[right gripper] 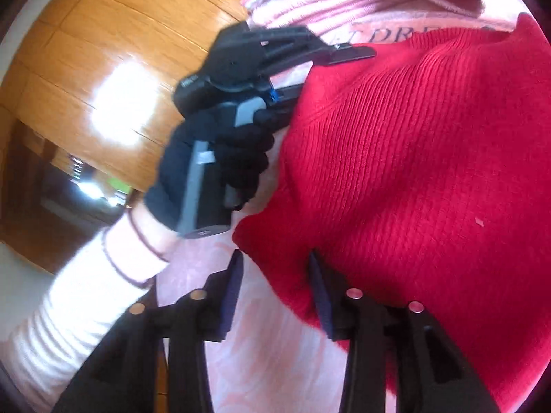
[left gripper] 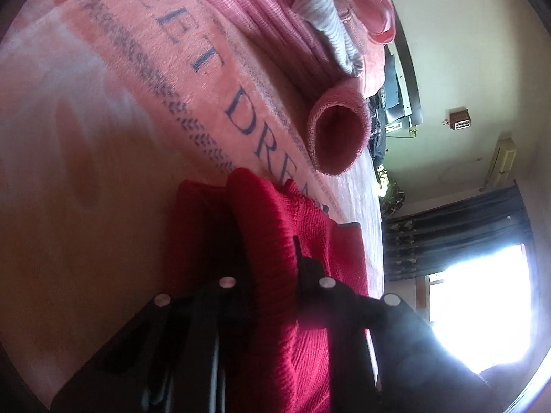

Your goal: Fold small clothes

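Observation:
A red ribbed knit garment (right gripper: 430, 158) lies on the pink blanket (right gripper: 275, 361). My left gripper (left gripper: 267, 237) is shut on a bunched fold of the red garment (left gripper: 310, 327). In the right wrist view the left gripper (right gripper: 335, 72) bites the garment's far edge, held by a black-gloved hand (right gripper: 224, 158) with a white sleeve. My right gripper (right gripper: 275, 272) is open low over the blanket. The garment's near corner sits between its fingers, against the right one.
The blanket (left gripper: 120, 137) bears blue lettering. Behind it lie a pile of pink ribbed clothes (left gripper: 248, 7), a grey striped piece (left gripper: 323, 10) and a pink knit tube with an open end (left gripper: 339, 137). A bright window with a dark curtain (left gripper: 458, 227) is beyond; wooden panelling (right gripper: 103, 51) at left.

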`<state>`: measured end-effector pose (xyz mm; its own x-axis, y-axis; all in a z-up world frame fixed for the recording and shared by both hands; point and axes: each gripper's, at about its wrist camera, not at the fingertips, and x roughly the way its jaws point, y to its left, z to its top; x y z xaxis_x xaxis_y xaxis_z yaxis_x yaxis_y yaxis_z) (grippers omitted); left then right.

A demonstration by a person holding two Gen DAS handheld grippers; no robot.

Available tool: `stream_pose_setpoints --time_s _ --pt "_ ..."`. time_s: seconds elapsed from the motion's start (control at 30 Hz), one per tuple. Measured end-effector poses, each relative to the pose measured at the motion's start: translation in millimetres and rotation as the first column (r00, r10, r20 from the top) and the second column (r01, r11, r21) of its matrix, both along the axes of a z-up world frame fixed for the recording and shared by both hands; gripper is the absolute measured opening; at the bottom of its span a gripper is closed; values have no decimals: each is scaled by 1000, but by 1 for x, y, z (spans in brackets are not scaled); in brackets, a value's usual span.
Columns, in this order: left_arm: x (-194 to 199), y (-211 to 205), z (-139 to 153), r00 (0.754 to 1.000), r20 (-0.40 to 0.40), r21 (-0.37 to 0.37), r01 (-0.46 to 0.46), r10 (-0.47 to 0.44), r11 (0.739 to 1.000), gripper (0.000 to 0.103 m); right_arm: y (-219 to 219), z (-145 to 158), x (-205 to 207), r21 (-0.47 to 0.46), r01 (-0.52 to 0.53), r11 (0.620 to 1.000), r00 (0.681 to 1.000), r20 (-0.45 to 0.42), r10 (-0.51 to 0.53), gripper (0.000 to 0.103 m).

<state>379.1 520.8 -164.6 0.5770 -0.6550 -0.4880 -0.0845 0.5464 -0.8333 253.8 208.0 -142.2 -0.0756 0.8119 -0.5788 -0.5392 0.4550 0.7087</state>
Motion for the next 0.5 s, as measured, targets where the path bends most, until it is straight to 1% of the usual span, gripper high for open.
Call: stream_pose_setpoints --time_s 0.07,0.13,0.2,0.23,0.3,0.37,0.4,0.5 --pt "-12 0 12 997 73 37 -20 18 999 11 -18 5 -3 14 24 1000 1000 11 -24 51" --pt "-25 0 16 992 121 81 -54 44 995 11 -38 6 -3 27 63 998 998 9 -63 51" --pt "-25 2 8 994 93 122 -70 58 990 11 -52 0 -2 12 104 994 994 12 -104 50" --pt "-21 0 0 997 62 137 -60 52 989 11 -59 -2 -3 -15 127 992 992 23 -127 50" --pt "-17 -3 -4 998 42 128 -56 51 990 12 -68 -1 -7 -42 144 989 989 31 -143 50" --pt "-17 -3 -1 999 20 119 -49 47 992 13 -74 1 -6 -50 152 987 988 20 -151 50" --pt "-17 -2 2 999 7 118 -42 41 992 16 -77 3 -6 -56 153 987 988 22 -152 50" --pt "-32 2 14 999 -48 139 -9 16 990 22 -92 10 -11 -87 185 979 981 70 -180 51"
